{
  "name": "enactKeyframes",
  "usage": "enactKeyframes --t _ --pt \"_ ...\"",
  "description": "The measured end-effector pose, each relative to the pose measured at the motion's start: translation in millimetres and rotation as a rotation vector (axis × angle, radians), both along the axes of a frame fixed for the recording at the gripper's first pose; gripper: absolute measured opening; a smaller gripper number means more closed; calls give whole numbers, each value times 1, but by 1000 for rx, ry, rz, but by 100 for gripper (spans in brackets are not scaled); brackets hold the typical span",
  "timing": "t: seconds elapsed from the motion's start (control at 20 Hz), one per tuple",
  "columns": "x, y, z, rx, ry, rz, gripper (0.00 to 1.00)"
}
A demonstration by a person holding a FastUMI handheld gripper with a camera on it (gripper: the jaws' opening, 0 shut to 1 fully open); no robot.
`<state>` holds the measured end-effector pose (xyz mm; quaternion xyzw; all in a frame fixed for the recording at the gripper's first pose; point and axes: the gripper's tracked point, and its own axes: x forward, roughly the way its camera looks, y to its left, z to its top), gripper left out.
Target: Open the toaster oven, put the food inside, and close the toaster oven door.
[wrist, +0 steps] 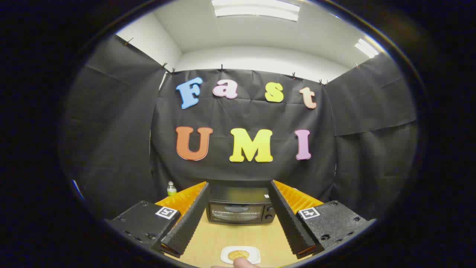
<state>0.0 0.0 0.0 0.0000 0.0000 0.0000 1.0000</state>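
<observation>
Black toaster oven (241, 210) framed by level gripper (240, 208); fingers wide apart, empty.

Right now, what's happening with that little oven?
A person is holding a gripper, open and gripping nothing. Between its fingers, farther back on the wooden table, sits the toaster oven, door shut. Closer in, a round piece of food waits on a white plate, with a fingertip at its near edge.

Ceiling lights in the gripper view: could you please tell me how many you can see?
2: one long light overhead above the back wall, another near the right-hand wall. The gripper has its fingers open, framing the toaster oven.
</observation>
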Motion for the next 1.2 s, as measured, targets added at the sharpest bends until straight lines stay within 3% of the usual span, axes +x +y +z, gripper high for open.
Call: enactKeyframes --t 0.75,1.2 --pt "11 -4 -6 19 -13 -11 100" --pt "42 -6 -41 3 58 -13 100"
